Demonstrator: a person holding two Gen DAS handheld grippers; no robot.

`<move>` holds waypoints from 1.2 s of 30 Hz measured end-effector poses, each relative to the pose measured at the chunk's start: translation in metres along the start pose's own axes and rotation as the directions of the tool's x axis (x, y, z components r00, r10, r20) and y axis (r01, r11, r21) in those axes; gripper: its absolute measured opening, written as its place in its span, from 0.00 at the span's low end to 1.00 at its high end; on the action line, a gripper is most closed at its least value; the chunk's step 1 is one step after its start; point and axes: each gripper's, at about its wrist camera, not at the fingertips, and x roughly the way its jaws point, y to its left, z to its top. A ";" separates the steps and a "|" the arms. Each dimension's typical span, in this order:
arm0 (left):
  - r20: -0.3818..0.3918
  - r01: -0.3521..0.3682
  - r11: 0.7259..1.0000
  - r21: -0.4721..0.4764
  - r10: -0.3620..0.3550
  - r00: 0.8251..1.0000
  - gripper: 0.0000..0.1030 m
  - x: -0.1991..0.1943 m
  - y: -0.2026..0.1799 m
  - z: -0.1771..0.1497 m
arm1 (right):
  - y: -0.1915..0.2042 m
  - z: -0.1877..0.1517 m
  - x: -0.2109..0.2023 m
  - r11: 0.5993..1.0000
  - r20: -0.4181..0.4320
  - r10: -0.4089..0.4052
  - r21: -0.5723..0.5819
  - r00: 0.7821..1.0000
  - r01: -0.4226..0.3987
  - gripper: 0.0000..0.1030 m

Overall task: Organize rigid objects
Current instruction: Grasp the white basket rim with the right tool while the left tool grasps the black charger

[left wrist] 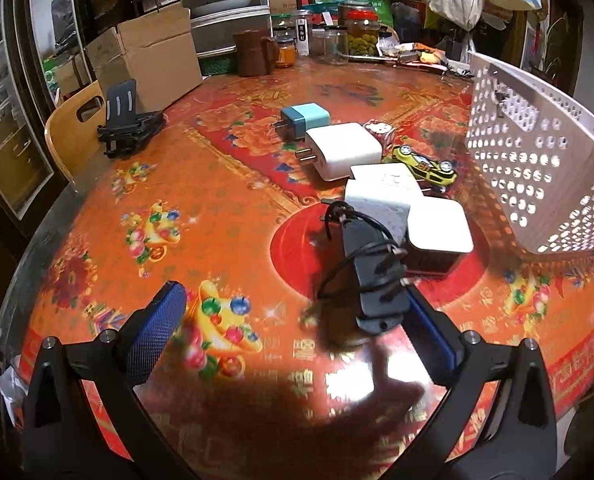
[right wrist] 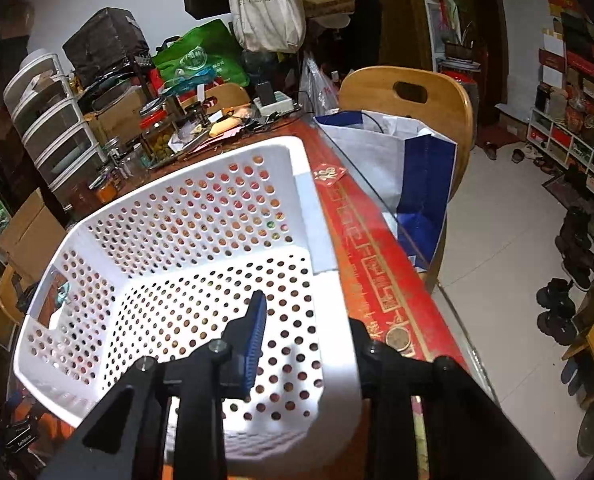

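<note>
In the left wrist view my left gripper (left wrist: 297, 320) is open above the red patterned table (left wrist: 225, 184). A black device wrapped in a black cord (left wrist: 371, 276) lies by its right finger, touching or almost touching the pad. Beyond it lie two white chargers (left wrist: 343, 152) (left wrist: 385, 196), a white-topped box (left wrist: 439, 232), a blue-capped charger (left wrist: 303, 120), a yellow toy car (left wrist: 425, 166) and a small figure (left wrist: 381, 130). In the right wrist view my right gripper (right wrist: 309, 336) is shut on the near wall of the empty white perforated basket (right wrist: 217, 220), which also shows in the left wrist view (left wrist: 537, 152).
A black folding stand (left wrist: 131, 126), cardboard boxes (left wrist: 153, 56), a brown jug (left wrist: 253, 52) and jars (left wrist: 361, 32) crowd the table's far side. A blue-white bag (right wrist: 409, 168) sits on a wooden chair (right wrist: 405, 92) past the table's edge. A coin (right wrist: 397, 338) lies by the basket.
</note>
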 end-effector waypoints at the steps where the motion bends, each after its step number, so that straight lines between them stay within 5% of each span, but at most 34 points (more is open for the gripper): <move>1: -0.005 -0.004 1.000 0.002 0.004 1.000 1.00 0.005 -0.001 0.002 | 0.002 0.001 0.001 1.000 -0.005 -0.007 -0.004 1.000 0.007 0.24; 8: -0.028 -0.028 0.998 0.058 0.030 0.999 0.97 0.022 -0.018 0.009 | 0.005 0.003 0.004 0.999 -0.015 -0.042 -0.025 0.999 0.042 0.23; 12: -0.022 -0.046 0.996 0.080 0.048 0.999 0.68 0.022 -0.026 0.010 | 0.005 0.004 0.003 0.998 -0.015 -0.051 -0.039 0.999 0.051 0.21; 15: -0.028 -0.039 0.996 0.078 0.041 0.999 0.32 0.022 -0.028 0.010 | 0.007 0.005 0.003 0.997 -0.015 -0.058 -0.052 0.998 0.057 0.19; 22: 0.027 -0.144 0.985 0.096 0.142 0.990 0.31 0.007 -0.025 0.013 | 0.006 0.006 0.003 0.996 -0.021 -0.053 -0.066 0.998 0.051 0.17; 28: 0.131 -0.245 0.958 0.148 0.226 0.965 0.31 -0.022 -0.032 0.049 | 0.005 0.006 0.003 0.997 -0.016 -0.042 -0.069 0.999 0.041 0.17; 32: 0.217 -0.256 0.947 0.194 0.213 0.953 0.31 -0.045 -0.055 0.088 | 0.003 0.007 0.003 0.997 -0.016 -0.030 -0.065 0.999 0.029 0.17; 36: 0.236 -0.192 0.955 0.224 0.139 0.962 0.31 -0.063 -0.087 0.132 | 0.004 0.007 0.003 0.997 -0.011 -0.032 -0.066 0.999 0.031 0.17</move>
